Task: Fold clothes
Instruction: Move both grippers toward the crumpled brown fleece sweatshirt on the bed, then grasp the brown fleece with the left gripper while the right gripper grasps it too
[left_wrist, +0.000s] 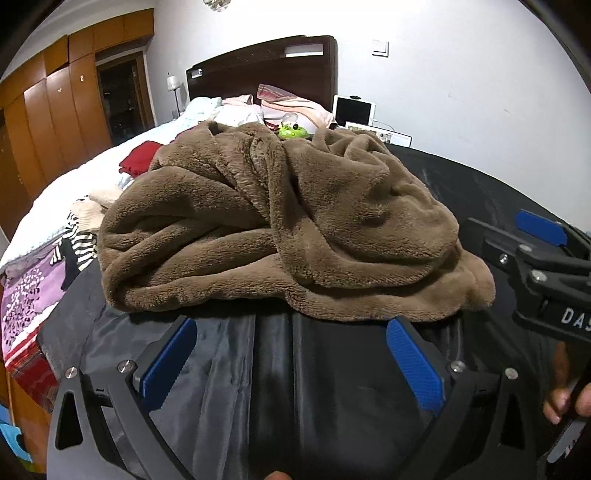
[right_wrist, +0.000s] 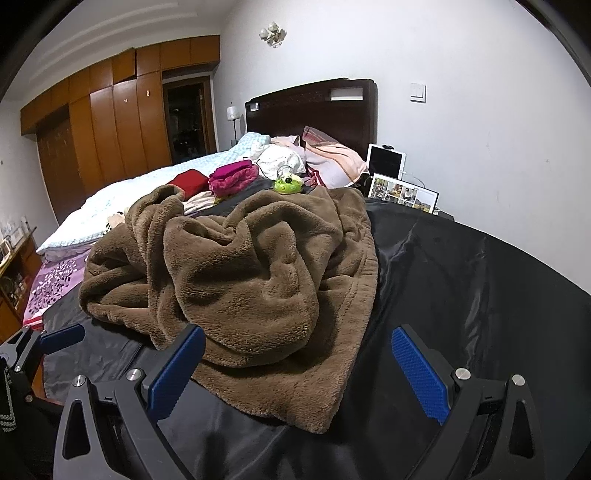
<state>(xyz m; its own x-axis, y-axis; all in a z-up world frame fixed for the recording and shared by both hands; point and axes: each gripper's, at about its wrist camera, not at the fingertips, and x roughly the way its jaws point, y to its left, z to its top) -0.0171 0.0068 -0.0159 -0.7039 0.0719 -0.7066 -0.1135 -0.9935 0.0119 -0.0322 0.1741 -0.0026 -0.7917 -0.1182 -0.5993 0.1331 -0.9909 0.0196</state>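
Observation:
A crumpled brown fleece garment (left_wrist: 280, 229) (right_wrist: 240, 273) lies in a heap on a black sheet (left_wrist: 258, 387) (right_wrist: 461, 295) at the foot of a bed. My left gripper (left_wrist: 291, 332) is open just short of the heap's near hem, nothing between its blue pads. My right gripper (right_wrist: 297, 339) is open too, its jaws wide on either side of the garment's near corner, the cloth lying loose between them. In the left wrist view the right gripper (left_wrist: 539, 240) shows at the right edge, with a hand on its handle.
Other clothes lie on the bed beyond: a red piece (right_wrist: 188, 181), a magenta bundle (right_wrist: 232, 177), a striped item (left_wrist: 77, 240). A green toy (right_wrist: 288, 184), pillows (right_wrist: 332, 158), a tablet (right_wrist: 386, 160) and a photo frame (right_wrist: 404, 194) sit near the dark headboard. Wooden wardrobes (right_wrist: 110, 122) stand left.

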